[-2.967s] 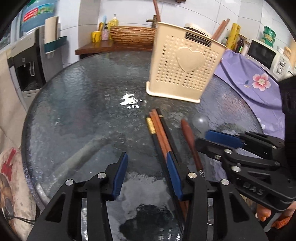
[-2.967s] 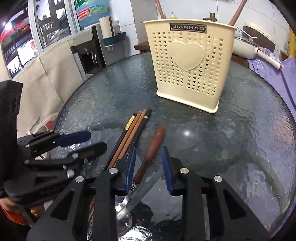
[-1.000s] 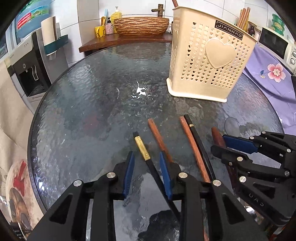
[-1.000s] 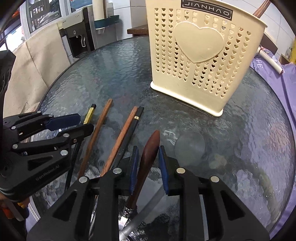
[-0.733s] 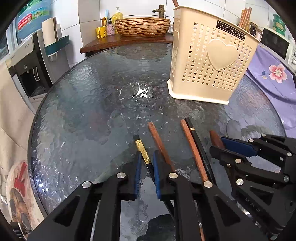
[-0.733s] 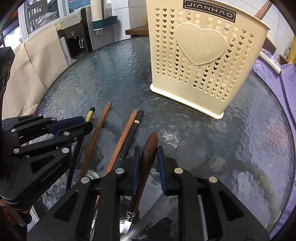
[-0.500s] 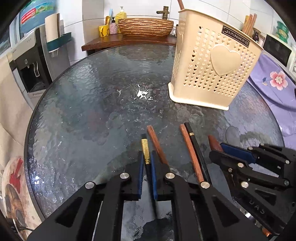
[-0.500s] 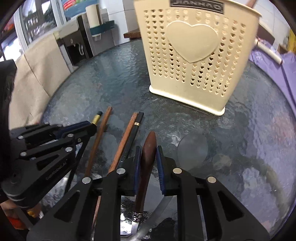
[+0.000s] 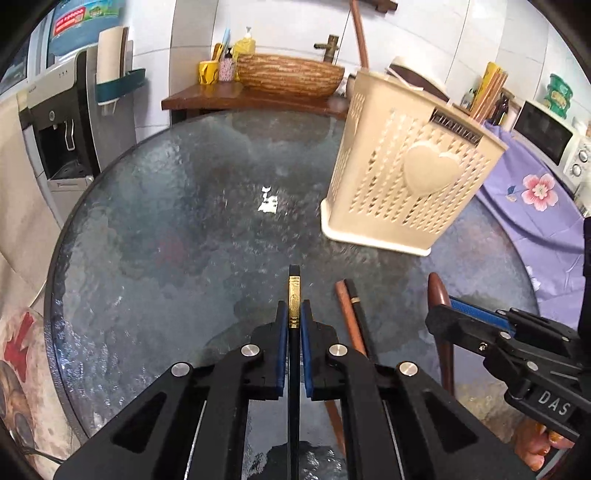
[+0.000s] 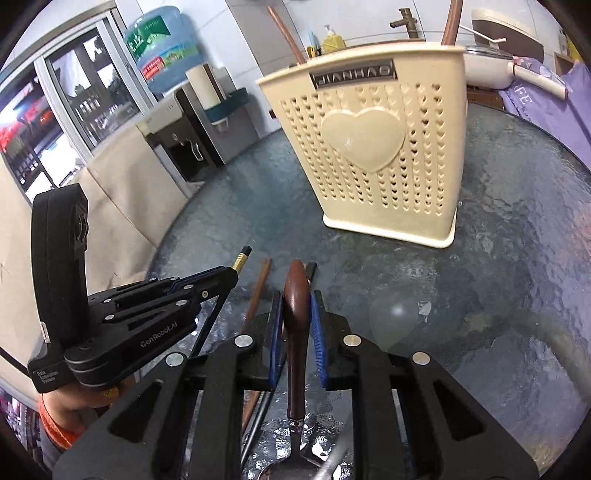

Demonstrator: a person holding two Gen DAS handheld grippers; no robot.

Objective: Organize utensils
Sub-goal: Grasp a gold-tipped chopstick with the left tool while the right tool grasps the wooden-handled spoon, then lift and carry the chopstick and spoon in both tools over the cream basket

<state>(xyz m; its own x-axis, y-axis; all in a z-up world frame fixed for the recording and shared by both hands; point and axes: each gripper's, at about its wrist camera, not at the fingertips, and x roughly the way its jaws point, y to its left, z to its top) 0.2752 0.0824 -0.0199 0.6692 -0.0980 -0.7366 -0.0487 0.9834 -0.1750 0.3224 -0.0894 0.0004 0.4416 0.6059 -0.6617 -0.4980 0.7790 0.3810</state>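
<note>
My left gripper (image 9: 294, 317) is shut on a black chopstick with a gold band (image 9: 294, 295) and holds it above the round glass table (image 9: 155, 236). My right gripper (image 10: 296, 306) is shut on the brown wooden handle of a spoon (image 10: 295, 295), lifted off the glass. The cream perforated utensil holder (image 9: 410, 188) with a heart stands ahead, right of the left gripper; it also shows in the right wrist view (image 10: 376, 147). A brown and a black chopstick (image 9: 351, 317) lie on the table between the grippers. The left gripper also shows in the right wrist view (image 10: 225, 278).
A water dispenser (image 9: 62, 122) stands left of the table. A wooden shelf with a woven basin (image 9: 288, 75) is behind it. A purple flowered cloth (image 9: 535, 192) and a microwave (image 9: 550, 136) are at the right. The holder holds some utensils (image 10: 452, 22).
Both grippers closed on their utensils and lifted them off the table: the left on the gold-banded chopstick, the right on the spoon. Both views now tilt up toward the holder.
</note>
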